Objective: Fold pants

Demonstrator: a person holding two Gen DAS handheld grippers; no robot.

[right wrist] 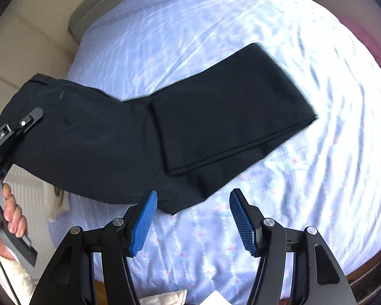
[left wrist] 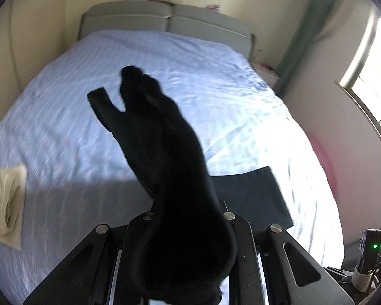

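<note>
The black woven dress pants (right wrist: 129, 137) hang partly in the air: the left tongs (right wrist: 35, 114) are clamped on the waistband end, lifted off the pale blue striped bed sheet (right wrist: 304, 178), while the doubled-over leg end lies flat on the sheet ahead of the right tongs (right wrist: 193, 218). The right tongs stand wide apart and hold nothing, with the lower edge of the pants just ahead of their blue ribbed pads (right wrist: 143, 223).

The risk, as I judge it, is that a one-sided grip lets the raised cloth sag and twist, so the next fold lands askew; a pull toward the left tongs could also drag the folded leg end out of line.

The left wrist view shows mostly a dark bunch of cloth (left wrist: 165, 152) rising from between its fingers, hiding the pads, plus a cream folded garment (left wrist: 5, 203) lying left of the tongs. Only the right wrist view shows the whole pants, the fold line and the person's left hand (right wrist: 5, 218).
</note>
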